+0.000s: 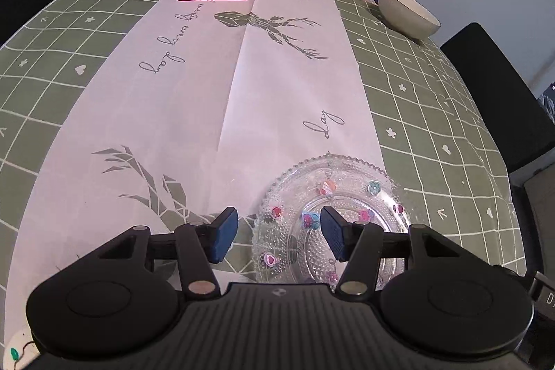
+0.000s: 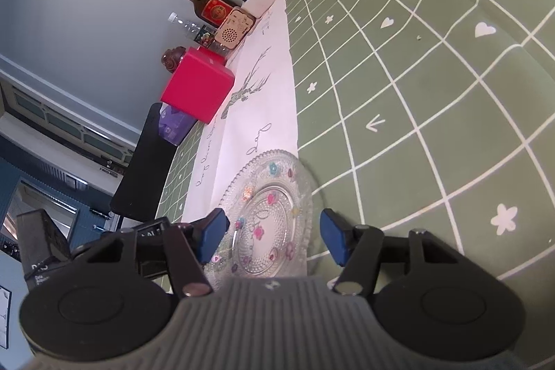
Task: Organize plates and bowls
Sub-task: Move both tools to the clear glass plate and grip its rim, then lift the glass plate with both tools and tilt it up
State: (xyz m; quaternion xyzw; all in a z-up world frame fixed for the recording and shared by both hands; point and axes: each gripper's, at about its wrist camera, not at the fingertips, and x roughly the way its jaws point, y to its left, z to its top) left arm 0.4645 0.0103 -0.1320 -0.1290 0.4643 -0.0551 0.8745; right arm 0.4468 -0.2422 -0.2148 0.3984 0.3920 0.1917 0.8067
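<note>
Both grippers are angled downward over the near end of the table, each framing the same glass plate. The left gripper tilts steeply toward the cloth; the right gripper is rolled well over, so its view shows the table slanted, with the wall to the left. The glass plate lies flat, round with no long axis, its scalloped rim and flower decals facing up; it sits at the near right edge of the white runner, partly over the green checked cloth. The left gripper's jaws are parted about halfway, the plate's left rim between the pads, with no visible press on the glass. The right gripper's jaws are likewise parted, the plate between them, and grasp nothing. A white bowl stands upright at the far right, well apart from the plate.
</note>
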